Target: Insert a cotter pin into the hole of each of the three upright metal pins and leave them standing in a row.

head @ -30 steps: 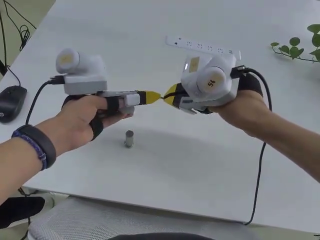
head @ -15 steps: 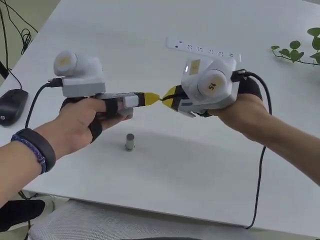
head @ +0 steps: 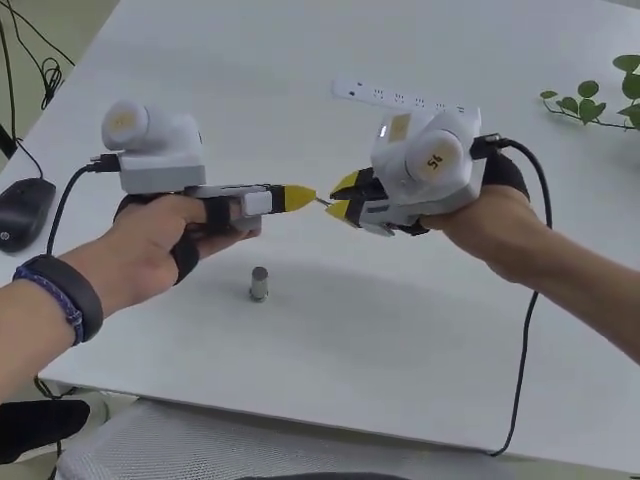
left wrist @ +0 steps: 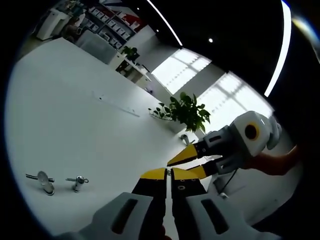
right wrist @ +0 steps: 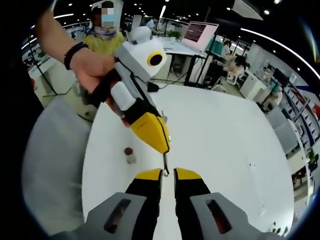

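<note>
My left gripper [head: 303, 198] is held above the white table [head: 400, 330], shut on a thin cotter pin [head: 322, 201] that sticks out of its yellow tips. In the right gripper view the cotter pin [right wrist: 165, 161] hangs from the left gripper [right wrist: 160, 136], with its end between my right gripper's [right wrist: 168, 175] parted jaws. The right gripper [head: 342, 197] faces the left one tip to tip and is open. A bare metal pin [head: 259, 282] stands upright on the table below them. In the left gripper view, two metal pins [left wrist: 77, 183] with cotter pins through them sit at the left.
A white power strip [head: 405, 97] lies at the back of the table, with a leafy plant [head: 600, 95] at the far right. A black mouse [head: 20, 205] sits left of the table. A black cable [head: 525, 330] hangs from the right gripper over the front edge.
The right gripper's jaws have parted and it has drawn slightly away to the right. The cotter pin stays in the left gripper, now showing in the gap between the tips.
</note>
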A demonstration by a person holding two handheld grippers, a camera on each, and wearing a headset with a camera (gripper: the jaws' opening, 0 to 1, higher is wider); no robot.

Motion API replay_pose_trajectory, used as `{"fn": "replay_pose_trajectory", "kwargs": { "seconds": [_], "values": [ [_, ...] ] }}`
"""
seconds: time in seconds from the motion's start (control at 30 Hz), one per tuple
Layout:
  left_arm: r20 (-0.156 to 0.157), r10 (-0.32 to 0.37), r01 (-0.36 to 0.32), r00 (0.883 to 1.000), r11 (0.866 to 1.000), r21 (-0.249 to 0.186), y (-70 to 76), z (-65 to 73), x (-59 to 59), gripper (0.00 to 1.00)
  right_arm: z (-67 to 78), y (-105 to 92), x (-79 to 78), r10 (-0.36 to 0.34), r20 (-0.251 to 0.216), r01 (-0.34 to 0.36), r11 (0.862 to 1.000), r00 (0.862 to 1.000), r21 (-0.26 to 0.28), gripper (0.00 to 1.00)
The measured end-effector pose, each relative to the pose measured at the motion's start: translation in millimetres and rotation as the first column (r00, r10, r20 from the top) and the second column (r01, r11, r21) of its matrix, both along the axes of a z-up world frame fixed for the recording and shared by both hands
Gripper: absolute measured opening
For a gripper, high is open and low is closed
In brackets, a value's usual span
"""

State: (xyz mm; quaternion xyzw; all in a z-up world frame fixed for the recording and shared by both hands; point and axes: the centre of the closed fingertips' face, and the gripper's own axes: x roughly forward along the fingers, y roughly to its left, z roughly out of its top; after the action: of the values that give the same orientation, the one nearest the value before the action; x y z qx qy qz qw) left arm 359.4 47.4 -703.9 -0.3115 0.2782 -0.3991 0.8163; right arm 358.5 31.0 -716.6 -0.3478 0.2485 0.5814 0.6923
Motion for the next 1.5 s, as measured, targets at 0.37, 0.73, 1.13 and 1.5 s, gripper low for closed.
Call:
{"fn": "replay_pose_trajectory", "kwargs": {
  "seconds": [0.37, 0.73, 1.13, 1.5],
  "values": [
    [0.059, -0.078, 0.076, 0.995, 0.997, 0.033, -3.4, 4.3, -9.9, 0.0, -2.9, -2.7, -9.7, 0.0, -0.112, 0.003, 0.999, 0.994, 0.035, 0.12],
    [0.116, -0.184, 0.181, 0.976, 0.983, 0.034, -9.8, 13.9, -23.4, 0.0, -1.8, 0.2, -31.6, 0.039, -0.216, -0.026, 0.998, 0.976, 0.063, 0.12],
    [0.16, -0.261, 0.256, 0.952, 0.965, 0.048, -11.4, 20.0, -33.8, 0.0, 0.5, 0.5, -46.8, 0.073, -0.29, -0.052, 0.995, 0.954, 0.082, 0.07],
    [0.199, -0.33, 0.321, 0.923, 0.944, 0.076, -13.4, 20.1, -42.4, 0.0, -0.5, -0.9, -54.4, 0.101, -0.323, -0.077, 0.993, 0.941, 0.085, 0.06]
  ]
}}
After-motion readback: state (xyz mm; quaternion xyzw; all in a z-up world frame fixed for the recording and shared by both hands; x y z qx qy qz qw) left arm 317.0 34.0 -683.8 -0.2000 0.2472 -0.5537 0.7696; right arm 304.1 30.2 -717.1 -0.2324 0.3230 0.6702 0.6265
